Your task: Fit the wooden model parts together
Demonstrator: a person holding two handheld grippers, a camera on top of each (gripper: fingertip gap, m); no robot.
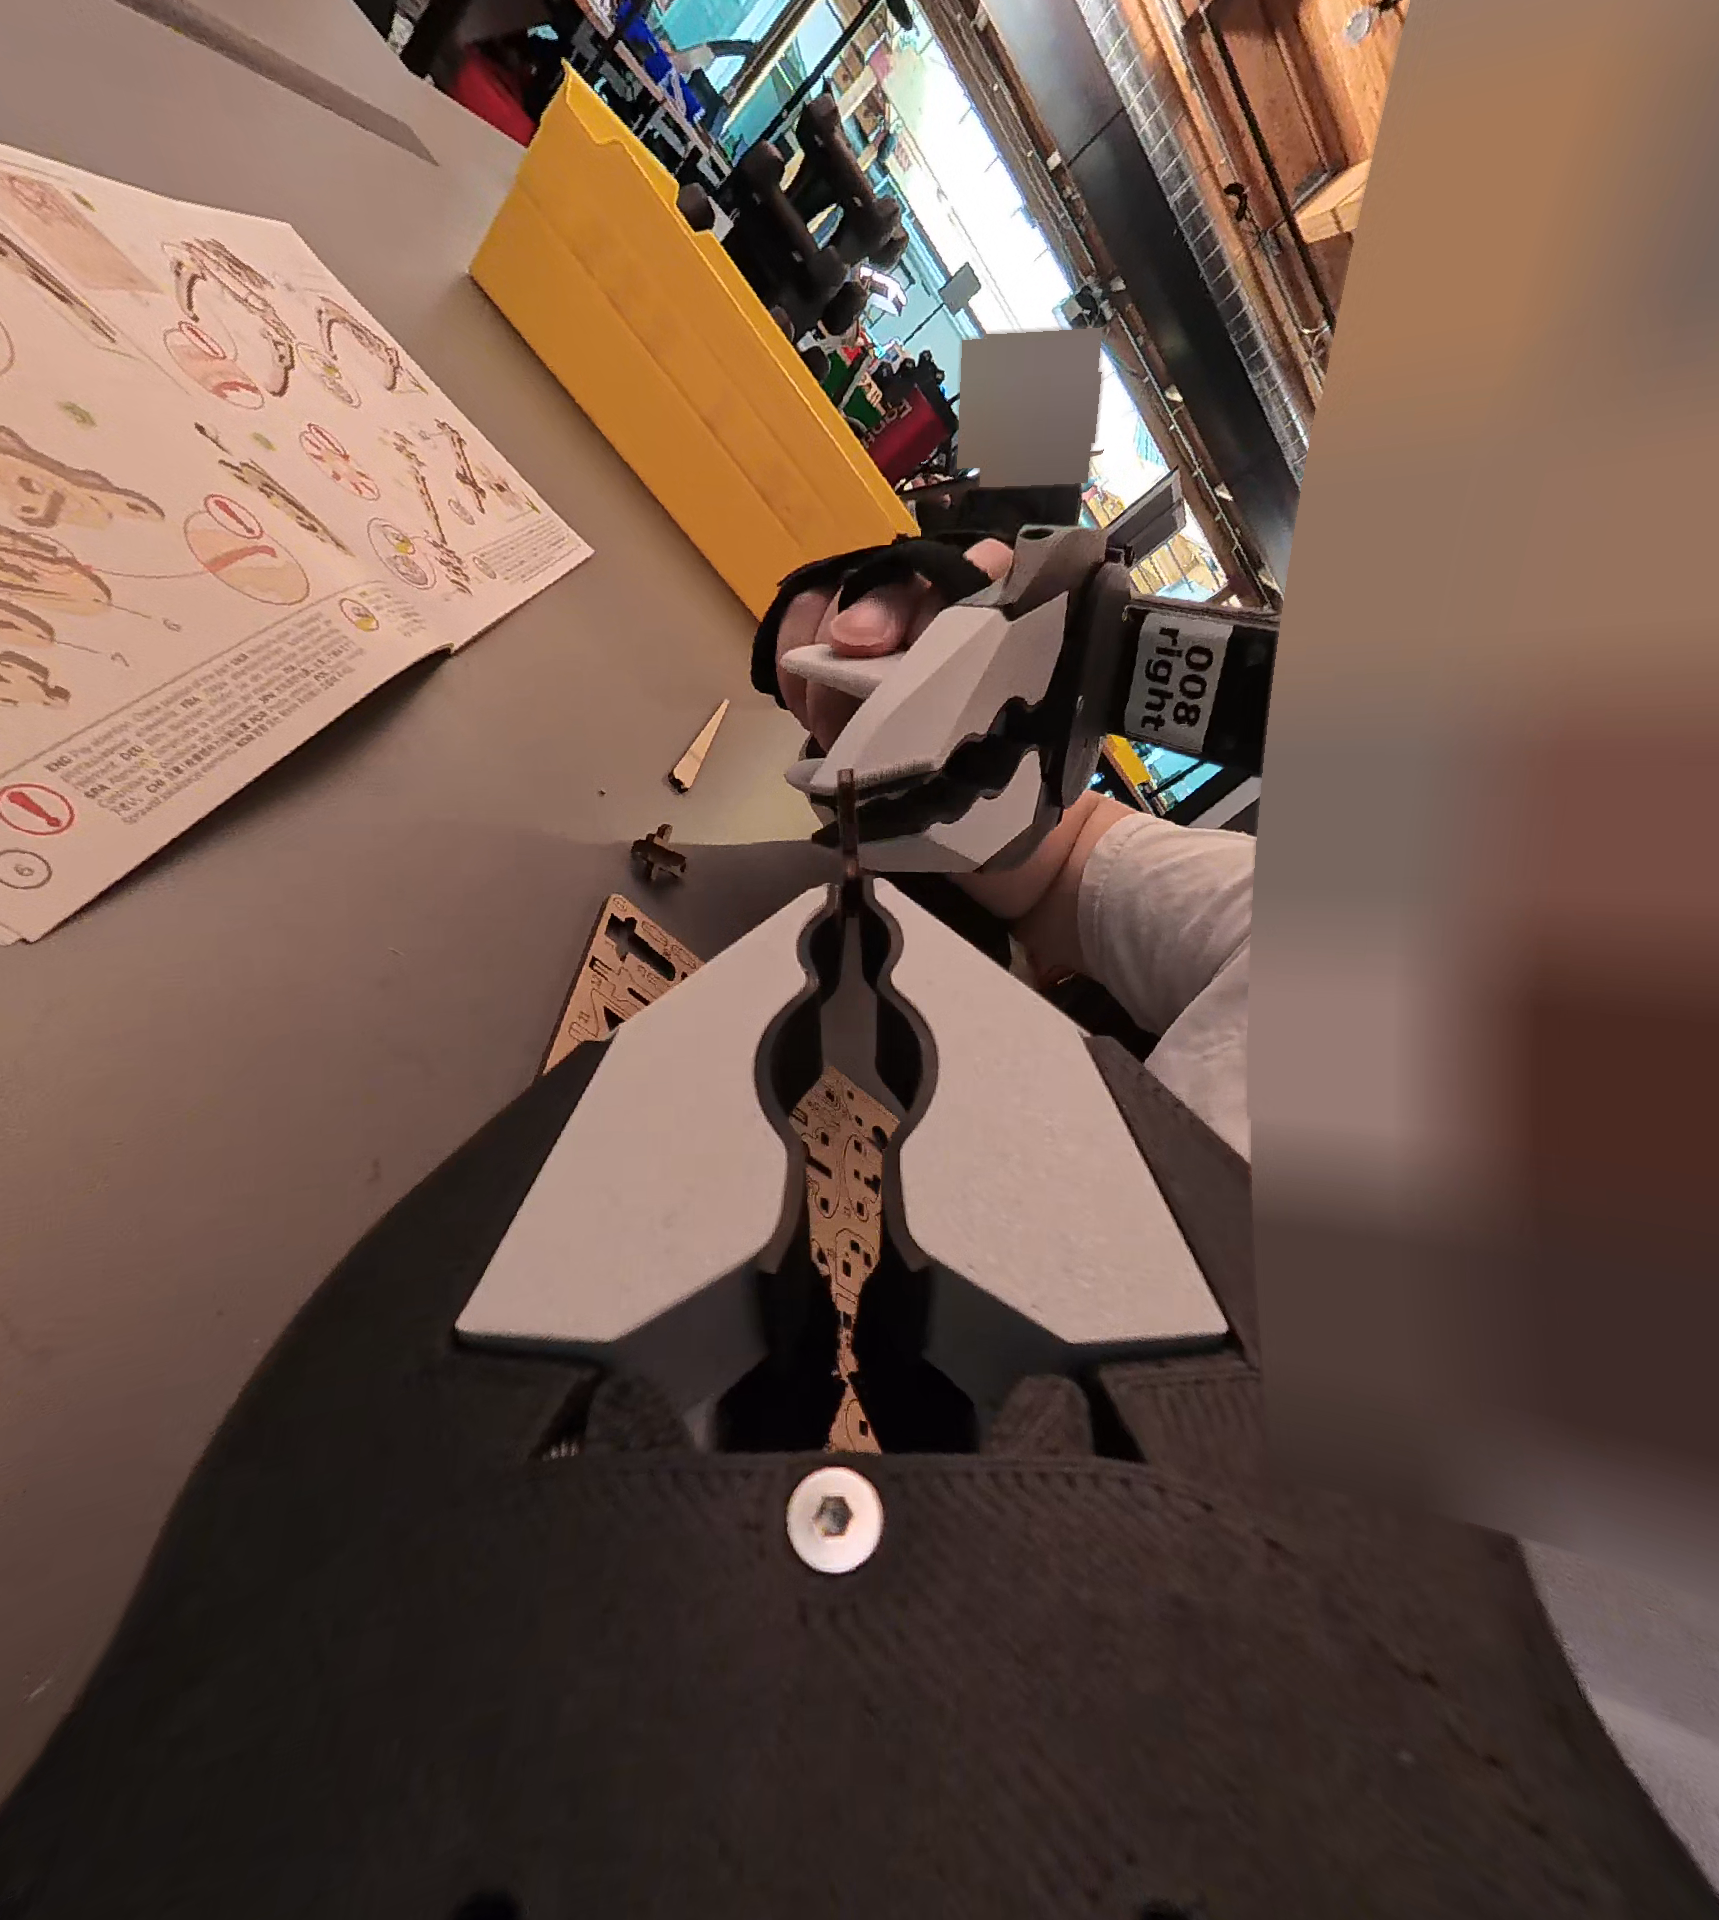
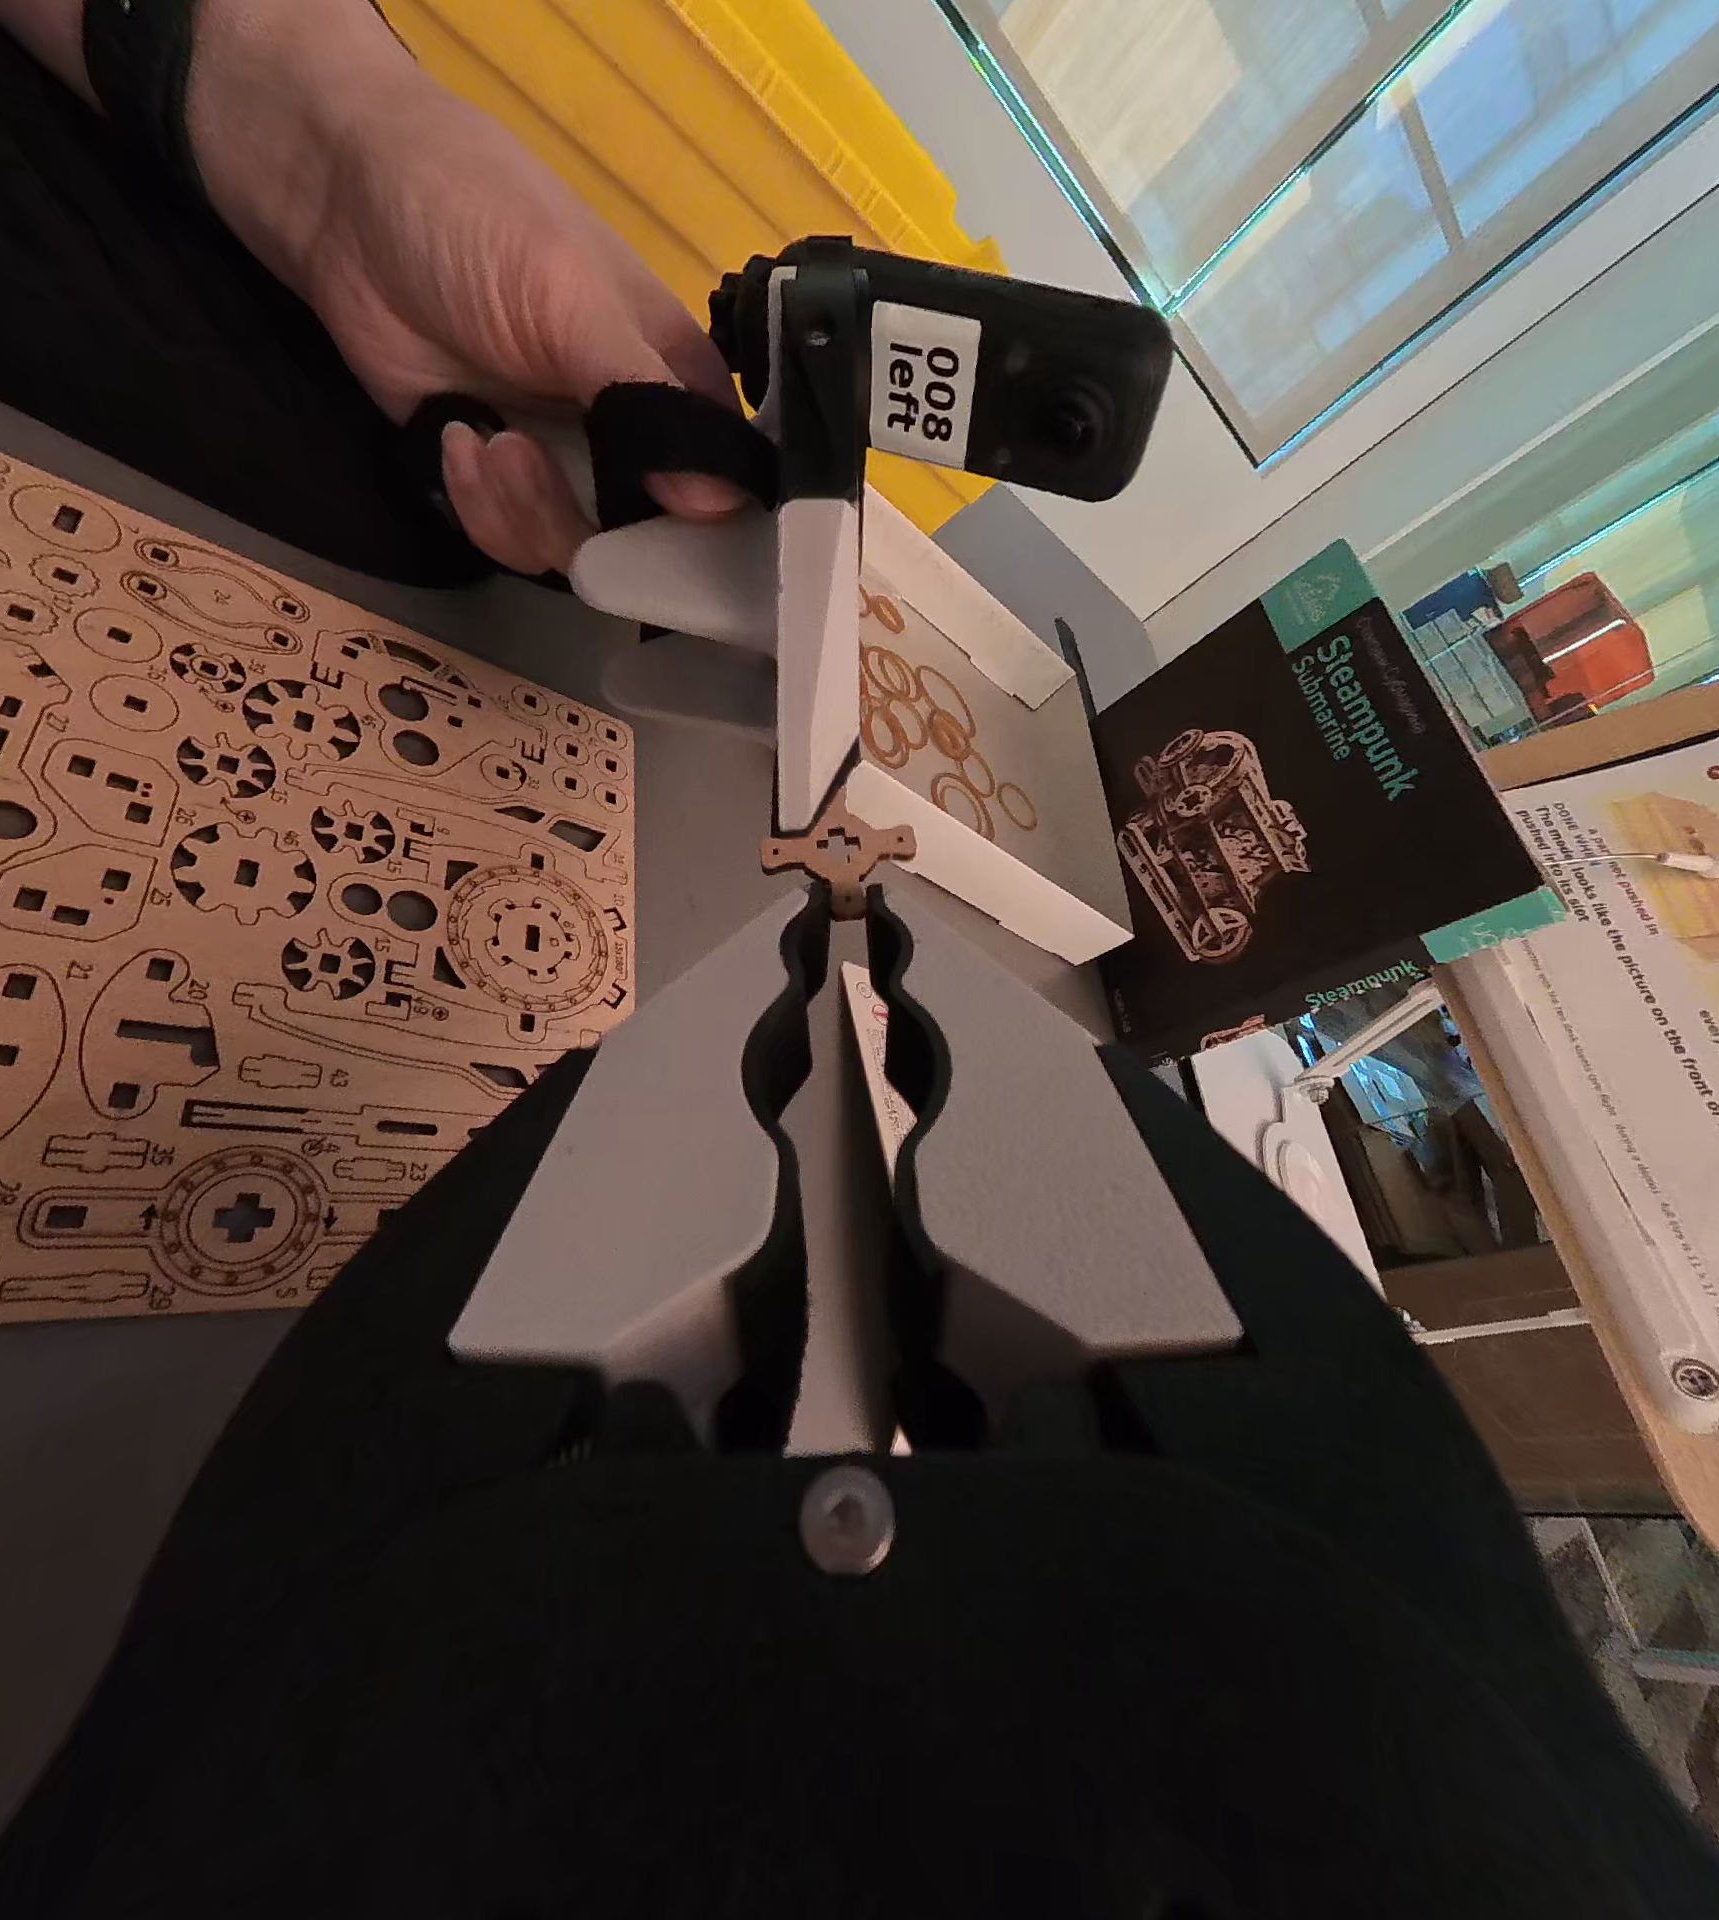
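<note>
A small cross-shaped wooden part [image 2: 881,844] is held in the air between both grippers. In the right wrist view my right gripper [image 2: 840,904] is shut on its lower arm. My left gripper [image 2: 801,821] comes down from above and pinches its upper arm. In the left wrist view the same part [image 1: 847,831] shows edge-on as a thin dark strip. There my left gripper [image 1: 847,891] is shut on its near end, and my right gripper [image 1: 839,821] clamps its far end.
A second small cross part [image 1: 657,854] and a wooden sliver [image 1: 699,746] lie on the grey table. A laser-cut wooden sheet [image 2: 211,883], an open instruction booklet [image 1: 159,520], a yellow bin [image 1: 689,343], rubber bands [image 2: 938,727] in a tray and a dark kit box [image 2: 1291,821] surround the work spot.
</note>
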